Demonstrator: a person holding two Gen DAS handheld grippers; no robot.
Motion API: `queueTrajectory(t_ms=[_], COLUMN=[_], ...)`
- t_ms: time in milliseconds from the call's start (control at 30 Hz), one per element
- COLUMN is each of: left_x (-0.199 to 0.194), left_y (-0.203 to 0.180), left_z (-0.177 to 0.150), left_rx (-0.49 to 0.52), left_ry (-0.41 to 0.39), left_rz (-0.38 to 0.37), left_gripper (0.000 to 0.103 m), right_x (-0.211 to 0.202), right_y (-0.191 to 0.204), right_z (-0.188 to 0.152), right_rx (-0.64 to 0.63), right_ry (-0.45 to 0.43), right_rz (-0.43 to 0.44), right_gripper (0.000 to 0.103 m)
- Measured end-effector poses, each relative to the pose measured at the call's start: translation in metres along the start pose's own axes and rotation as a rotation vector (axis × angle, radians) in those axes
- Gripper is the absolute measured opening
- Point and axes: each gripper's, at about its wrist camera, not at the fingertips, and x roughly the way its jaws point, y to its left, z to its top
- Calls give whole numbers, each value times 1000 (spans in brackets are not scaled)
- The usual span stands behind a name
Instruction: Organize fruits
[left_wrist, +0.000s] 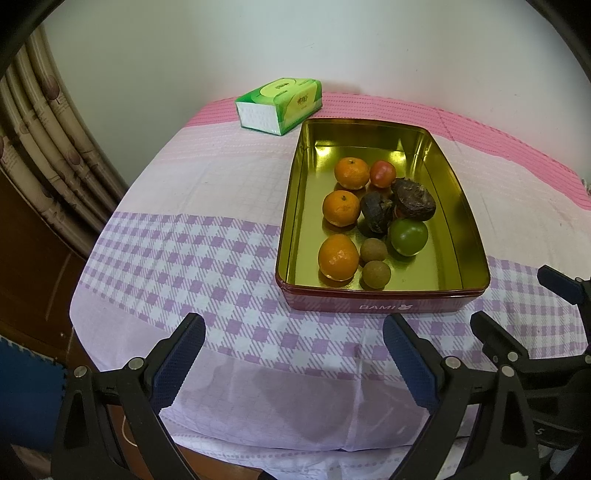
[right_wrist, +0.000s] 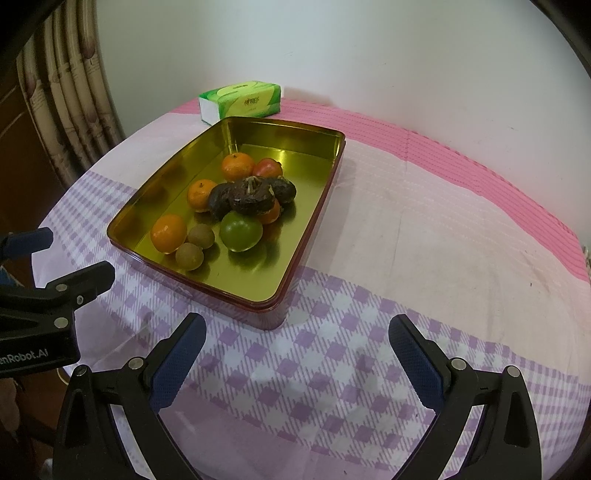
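A red tin with a gold inside holds all the fruit I can see. Three oranges line its left side, with a red fruit at the back. Two dark wrinkled fruits, a green fruit and two brown longans lie beside them. My left gripper hangs open and empty in front of the tin. My right gripper is open and empty too, near the tin's front right corner. Each gripper shows in the other's view: right gripper, left gripper.
A green tissue pack lies behind the tin by the white wall. The table wears a checked purple and pink cloth, bare to the tin's right. A curtain hangs past the table's left edge.
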Motion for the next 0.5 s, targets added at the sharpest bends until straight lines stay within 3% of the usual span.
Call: queueTrajectory(t_ms=[500], left_x=[0], left_y=[-1], left_z=[0], left_rx=[-4], left_ry=[1], left_rz=[-2], left_gripper=[96], right_x=[2], right_y=[2], right_z=[0], right_rx=[-4], right_ry=[3], right_rz=[0], right_gripper=[99])
